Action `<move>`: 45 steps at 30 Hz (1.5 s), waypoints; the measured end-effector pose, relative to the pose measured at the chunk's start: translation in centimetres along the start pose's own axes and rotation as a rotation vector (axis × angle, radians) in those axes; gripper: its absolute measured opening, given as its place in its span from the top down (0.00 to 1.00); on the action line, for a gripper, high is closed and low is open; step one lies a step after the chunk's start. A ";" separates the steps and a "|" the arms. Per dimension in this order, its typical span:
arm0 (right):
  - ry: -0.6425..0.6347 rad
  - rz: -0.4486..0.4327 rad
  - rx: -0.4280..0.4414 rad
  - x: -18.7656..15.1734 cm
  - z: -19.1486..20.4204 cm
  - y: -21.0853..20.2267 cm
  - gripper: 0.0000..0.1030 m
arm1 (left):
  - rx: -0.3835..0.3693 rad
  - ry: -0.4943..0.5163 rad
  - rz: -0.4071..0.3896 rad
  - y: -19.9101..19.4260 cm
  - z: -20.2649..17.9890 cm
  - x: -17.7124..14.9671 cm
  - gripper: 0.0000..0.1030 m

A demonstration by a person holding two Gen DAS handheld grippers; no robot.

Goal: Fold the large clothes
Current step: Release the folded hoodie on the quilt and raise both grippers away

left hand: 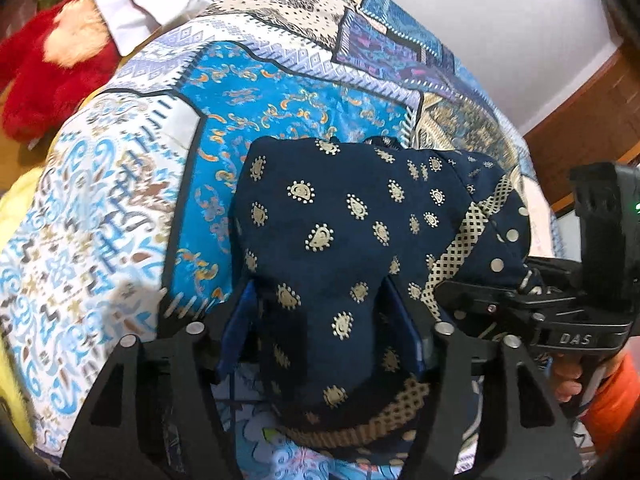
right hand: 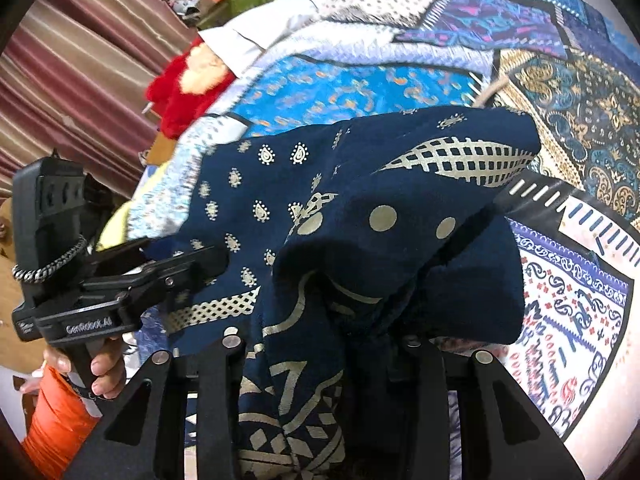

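A navy garment [left hand: 344, 216] with gold paisley print hangs bunched above the patchwork bedspread [left hand: 280, 96]. My left gripper [left hand: 322, 292] is shut on a thick fold of it, and the cloth fills the gap between the blue pads [left hand: 240, 320]. In the right wrist view the same garment [right hand: 360, 208] drapes over my right gripper [right hand: 320, 328], which is shut on a gathered bundle; its fingertips are hidden under the cloth. Each gripper shows in the other's view: the right gripper [left hand: 460, 296] at the garment's right edge, the left gripper [right hand: 208, 258] at its left edge.
A red plush toy [left hand: 44, 80] and a white cloth [left hand: 152, 0] lie at the far side of the bed. Striped curtains [right hand: 80, 60] hang behind it. An orange sleeve [right hand: 56, 420] and a hand [right hand: 102, 372] hold the left gripper's handle. Wooden furniture [left hand: 580, 128] stands at the right.
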State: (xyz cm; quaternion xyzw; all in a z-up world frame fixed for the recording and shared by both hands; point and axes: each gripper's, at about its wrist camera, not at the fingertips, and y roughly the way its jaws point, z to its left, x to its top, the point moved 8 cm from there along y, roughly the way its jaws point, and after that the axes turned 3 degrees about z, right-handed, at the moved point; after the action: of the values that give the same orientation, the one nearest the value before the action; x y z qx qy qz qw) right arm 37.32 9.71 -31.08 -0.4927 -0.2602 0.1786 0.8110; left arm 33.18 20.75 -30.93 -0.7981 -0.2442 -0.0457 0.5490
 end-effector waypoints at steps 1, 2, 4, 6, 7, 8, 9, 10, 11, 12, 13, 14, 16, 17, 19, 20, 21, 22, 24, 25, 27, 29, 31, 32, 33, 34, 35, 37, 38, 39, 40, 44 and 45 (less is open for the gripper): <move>-0.002 0.001 0.004 -0.2 -0.4 0.0 0.63 | 0.008 -0.003 -0.003 0.5 -0.1 0.2 0.30; -0.013 0.002 0.012 -0.3 -0.7 0.0 0.61 | 0.008 -0.010 -0.007 0.9 0.0 0.3 0.26; -0.030 0.002 0.018 -0.3 -1.4 -0.1 0.58 | 0.012 -0.016 -0.004 1.9 0.0 0.5 0.19; -0.043 0.012 0.013 -0.4 -2.0 -0.3 0.54 | -0.001 -0.021 0.009 2.4 -0.2 0.4 0.17; -0.039 0.017 0.012 -0.5 -2.3 -0.4 0.50 | 0.004 -0.021 0.006 2.3 -0.4 0.4 0.18; -0.019 0.017 0.014 -0.7 -2.8 -0.8 0.44 | 0.015 -0.013 0.002 1.8 -0.6 0.4 0.18; 0.000 0.014 0.012 -0.7 -3.0 -1.1 0.40 | 0.045 0.014 -0.010 1.0 -1.0 0.4 0.19; 0.023 0.003 0.000 -0.9 -3.4 -1.7 0.33 | 0.082 0.045 -0.027 0.2 -1.3 0.5 0.20; 0.034 -0.013 -0.017 -1.1 -3.8 -2.5 0.30 | 0.116 0.077 -0.045 -0.6 -1.7 0.5 0.21; 0.034 -0.029 -0.033 -1.3 -3.9 -3.3 0.29 | 0.151 0.117 -0.067 -1.7 -2.2 0.5 0.21; 0.028 -0.043 -0.049 -1.6 -4.1 -4.0 0.29 | 0.165 0.144 -0.082 -2.5 -2.7 0.3 0.21; 0.019 -0.052 -0.063 -1.8 -4.0 -4.5 0.28 | 0.168 0.176 -0.096 -3.4 -3.3 0.0 0.21; -0.015 -0.062 -0.112 -2.5 -4.0 -5.4 0.25 | 0.159 0.218 -0.101 -4.3 -4.4 -0.8 0.21; -0.033 -0.065 -0.148 -2.9 -4.0 -5.8 0.23 | 0.156 0.236 -0.095 -4.5 -4.8 -1.4 0.20; -0.044 -0.067 -0.179 -3.8 -4.1 -6.3 0.20 | 0.162 0.281 -0.070 -4.2 -5.6 -3.1 0.16; -0.042 -0.066 -0.184 -4.3 -4.2 -6.5 0.17 | 0.174 0.299 -0.058 -3.7 -5.8 -3.8 0.14; -0.036 -0.064 -0.187 -4.6 -4.3 -6.4 0.16 | 0.192 0.316 -0.042 -3.1 -5.8 -4.7 0.14; -0.027 -0.060 -0.187 -5.1 -4.6 -6.5 0.15 | 0.213 0.328 -0.020 -2.4 -5.8 -5.6 0.13; -0.006 -0.045 -0.191 -6.2 -5.4 -6.5 0.15 | 0.226 0.302 -0.012 -1.6 -5.5 -6.9 0.13; 0.004 -0.034 -0.197 -6.8 -5.7 -6.5 0.14 | 0.224 0.285 -0.019 -1.6 -5.4 -7.2 0.13; 0.013 -0.028 -0.217 -7.8 -6.1 -6.7 0.14 | 0.213 0.249 -0.031 -2.1 -5.3 -7.6 0.13; 0.002 -0.047 -0.245 -9.0 -6.2 -7.9 0.14 | 0.209 0.227 -0.036 -2.8 -5.2 -8.2 0.13; -0.006 -0.077 -0.261 -9.7 -5.8 -9.2 0.14 | 0.225 0.221 -0.042 -3.7 -5.3 -8.8 0.13; -0.001 -0.098 -0.263 -10.1 -5.5 -10.0 0.15 | 0.237 0.223 -0.048 -4.3 -5.4 -9.1 0.13; 0.001 -0.131 -0.260 -10.4 -4.9 -11.1 0.15 | 0.249 0.225 -0.059 -5.1 -5.5 -9.2 0.13; -0.007 -0.161 -0.252 -10.6 -4.2 -12.2 0.15 | 0.258 0.226 -0.077 -6.0 -5.8 -9.3 0.13; -0.015 -0.185 -0.250 -10.8 -3.5 -12.9 0.15 | 0.263 0.223 -0.099 -7.1 -6.0 -9.2 0.13; -0.038 -0.271 -0.253 -11.1 -1.6 -15.6 0.15 | 0.258 0.206 -0.167 -10.1 -6.7 -8.8 0.13; -0.048 -0.307 -0.254 -11.2 -0.6 -16.8 0.15 | 0.250 0.200 -0.199 -11.4 -7.1 -8.6 0.13; -0.058 -0.349 -0.253 -11.3 0.3 -18.2 0.15 | 0.237 0.192 -0.251 -13.6 -7.7 -8.3 0.13; -0.069 -0.396 -0.251 -11.4 1.4 -19.6 0.15 | 0.228 0.189 -0.288 -15.1 -8.2 -8.1 0.13; -0.110 -0.583 -0.250 -12.0 5.8 -25.6 0.15 | 0.184 0.211 -0.488 -23.3 -11.4 -7.6 0.13; -0.122 -0.631 -0.253 -12.4 6.9 -27.2 0.15 | 0.170 0.221 -0.540 -25.3 -12.3 -7.8 0.13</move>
State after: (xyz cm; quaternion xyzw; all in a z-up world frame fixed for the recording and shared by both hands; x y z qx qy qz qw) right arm 24.20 -4.45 -7.27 -0.4731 -0.4677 -0.0857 0.7416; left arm 17.61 14.09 -7.11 -0.6456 -0.3894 -0.2561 0.6049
